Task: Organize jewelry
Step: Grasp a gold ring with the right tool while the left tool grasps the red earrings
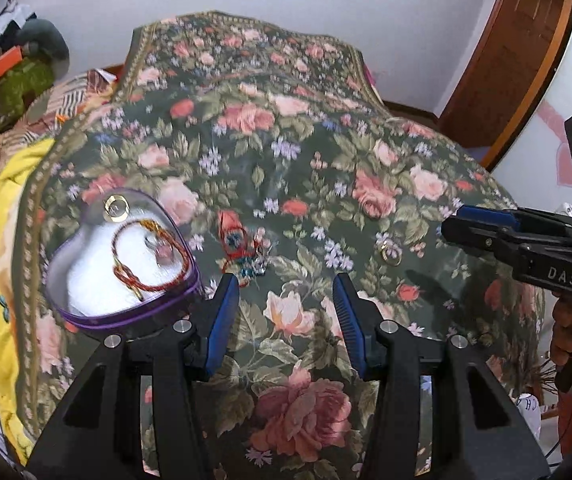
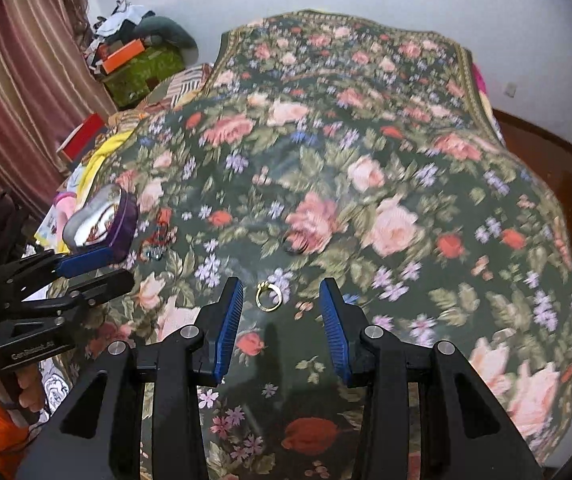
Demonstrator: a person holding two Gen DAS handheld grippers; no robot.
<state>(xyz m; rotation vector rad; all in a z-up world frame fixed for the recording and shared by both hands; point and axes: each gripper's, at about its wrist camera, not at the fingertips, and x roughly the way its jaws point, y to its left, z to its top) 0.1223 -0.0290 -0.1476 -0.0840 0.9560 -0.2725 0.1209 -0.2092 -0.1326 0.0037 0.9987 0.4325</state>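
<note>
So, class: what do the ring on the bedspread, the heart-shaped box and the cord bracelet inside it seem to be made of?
Ring: looks like polished gold-coloured metal, since it glints yellow. Whether it is real gold cannot be told.
Box: probably tin with a purple painted outside. The inner wall looks silvery and the rim is thin.
Bracelet: braided red and gold cord, likely textile, with a knotted twist.

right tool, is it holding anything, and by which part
Nothing is held. The right tool is open, its pads either side of a gold ring lying on the floral bedspread, not touching it.
</note>
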